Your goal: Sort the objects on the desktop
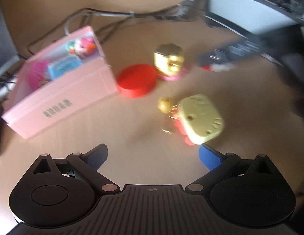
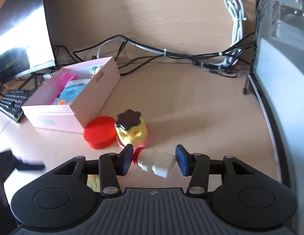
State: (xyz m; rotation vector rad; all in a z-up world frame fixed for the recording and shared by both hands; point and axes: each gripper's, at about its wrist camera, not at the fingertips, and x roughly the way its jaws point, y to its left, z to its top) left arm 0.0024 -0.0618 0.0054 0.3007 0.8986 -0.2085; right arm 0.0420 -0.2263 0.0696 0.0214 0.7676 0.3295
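Lying between the right gripper's point(image 2: 154, 159) spread fingers, low in the frame, a small white bottle point(image 2: 157, 161) with red neck touches neither clearly. Left gripper point(image 1: 153, 154) gapes wide; a blurred yellow keychain toy point(image 1: 201, 118) lies just beyond it. Pink box point(image 2: 73, 99) sits left on the worktop point(image 2: 191, 107), contents half hidden.

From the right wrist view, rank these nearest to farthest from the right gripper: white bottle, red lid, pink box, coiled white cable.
1. white bottle, between the right gripper fingers.
2. red lid, ahead, left.
3. pink box, behind the lid, farther left.
4. coiled white cable, far back, right.
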